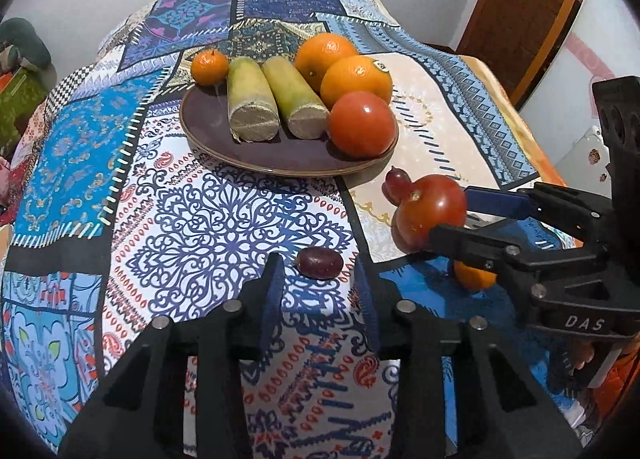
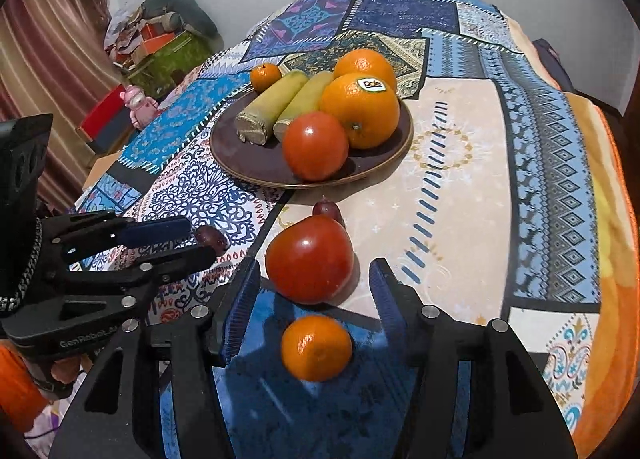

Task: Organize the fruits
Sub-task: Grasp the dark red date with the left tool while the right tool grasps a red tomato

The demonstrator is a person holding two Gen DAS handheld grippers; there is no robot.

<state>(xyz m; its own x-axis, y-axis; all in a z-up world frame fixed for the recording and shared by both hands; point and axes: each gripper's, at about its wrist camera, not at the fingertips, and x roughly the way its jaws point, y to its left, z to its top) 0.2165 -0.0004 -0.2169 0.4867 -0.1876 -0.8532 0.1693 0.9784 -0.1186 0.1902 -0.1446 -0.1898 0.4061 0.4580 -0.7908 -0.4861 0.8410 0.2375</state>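
A dark plate holds two oranges, a tomato, two cut green stalks and a small mandarin. On the cloth lie a loose tomato, two grapes and a mandarin. My left gripper is open, its fingers either side of the near grape. My right gripper is open, its fingers either side of the loose tomato and the mandarin; it also shows in the left wrist view.
A patterned patchwork cloth covers the table. The table's far edge meets a white wall. Clutter and a pink toy sit off the left side. A wooden door stands at the back right.
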